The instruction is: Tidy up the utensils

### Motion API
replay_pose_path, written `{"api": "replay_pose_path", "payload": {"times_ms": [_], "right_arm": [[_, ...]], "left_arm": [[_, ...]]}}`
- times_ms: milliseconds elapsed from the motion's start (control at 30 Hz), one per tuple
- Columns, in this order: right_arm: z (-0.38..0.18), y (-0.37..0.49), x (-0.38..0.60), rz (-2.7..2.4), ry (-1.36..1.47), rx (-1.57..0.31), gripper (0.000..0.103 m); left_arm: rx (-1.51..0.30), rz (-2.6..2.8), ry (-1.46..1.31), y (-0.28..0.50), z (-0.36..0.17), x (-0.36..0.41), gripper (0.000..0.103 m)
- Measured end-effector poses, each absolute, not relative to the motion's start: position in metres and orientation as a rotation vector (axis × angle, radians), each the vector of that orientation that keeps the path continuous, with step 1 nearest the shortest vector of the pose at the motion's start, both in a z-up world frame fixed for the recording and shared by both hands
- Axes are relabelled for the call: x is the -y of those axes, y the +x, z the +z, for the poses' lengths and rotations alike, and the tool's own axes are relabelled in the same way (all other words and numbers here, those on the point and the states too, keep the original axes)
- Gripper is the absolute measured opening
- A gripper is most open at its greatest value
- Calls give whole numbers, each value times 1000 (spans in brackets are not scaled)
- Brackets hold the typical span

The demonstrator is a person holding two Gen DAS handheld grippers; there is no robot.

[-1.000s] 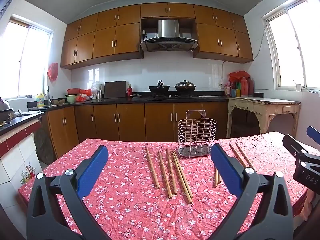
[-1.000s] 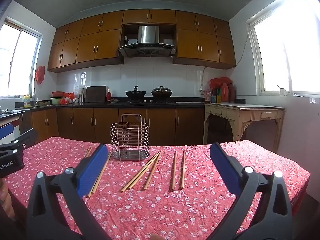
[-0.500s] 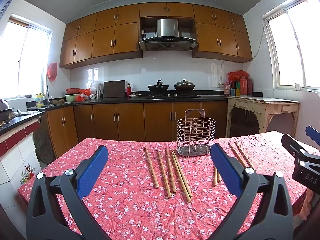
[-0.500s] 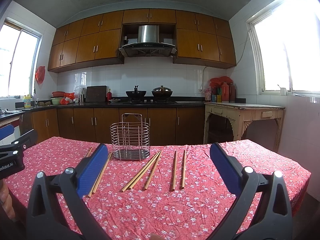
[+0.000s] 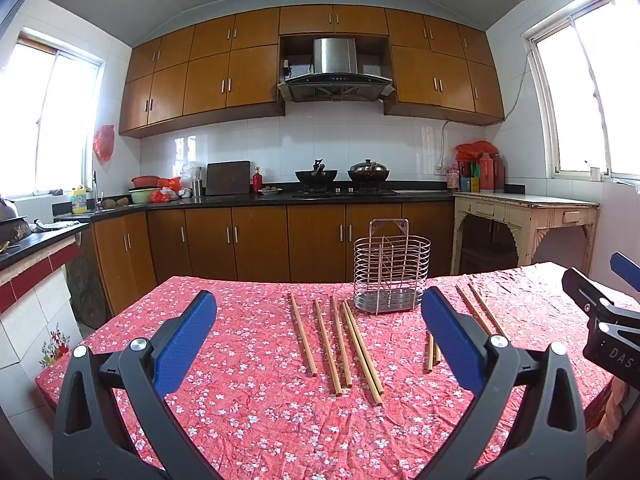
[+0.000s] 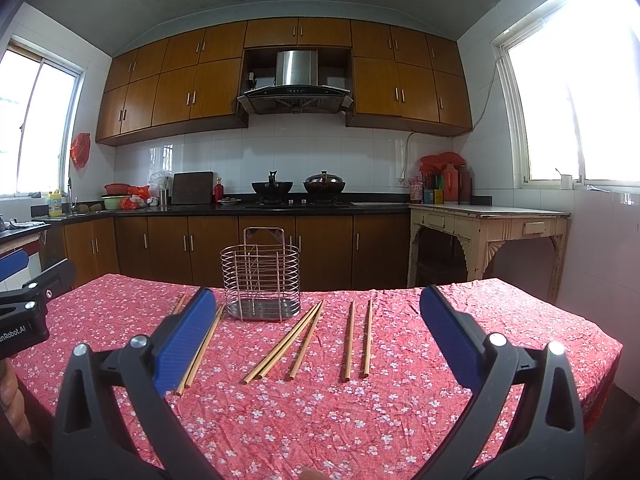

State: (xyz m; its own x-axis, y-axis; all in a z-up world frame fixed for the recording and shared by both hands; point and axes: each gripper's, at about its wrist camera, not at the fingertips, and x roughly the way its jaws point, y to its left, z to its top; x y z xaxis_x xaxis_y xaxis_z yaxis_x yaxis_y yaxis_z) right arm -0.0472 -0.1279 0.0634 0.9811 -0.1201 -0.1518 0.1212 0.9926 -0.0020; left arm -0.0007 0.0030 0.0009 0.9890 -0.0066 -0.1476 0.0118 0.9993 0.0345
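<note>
Several wooden chopsticks [image 5: 340,346] lie loose on a table with a red flowered cloth [image 5: 256,408]. Behind them stands an empty wire utensil holder [image 5: 391,267], also seen from the right wrist as the holder [image 6: 260,284] with chopsticks [image 6: 308,338] fanned in front of it. My left gripper [image 5: 320,336] is open, held above the near part of the table with nothing between its blue pads. My right gripper [image 6: 318,334] is open too and holds nothing. Each gripper shows at the edge of the other's view.
Kitchen counters and brown cabinets [image 5: 260,236] run along the far wall, with a stove and two woks [image 5: 340,176]. A cream side table [image 5: 524,216] stands at the right under a window. A hand [image 6: 14,404] holds the left gripper's body.
Both views have shifted only slightly; the left gripper has crept a little towards the holder. The chopsticks and holder have not moved.
</note>
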Motion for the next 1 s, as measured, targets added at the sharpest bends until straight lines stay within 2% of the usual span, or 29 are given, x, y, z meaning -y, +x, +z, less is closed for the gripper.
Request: {"api": "replay_pose_path", "payload": {"times_ms": [1000], "right_arm": [[61, -50, 127, -121, 12, -151, 99]], "left_arm": [[-149, -10, 36, 0, -2, 0, 101]]}}
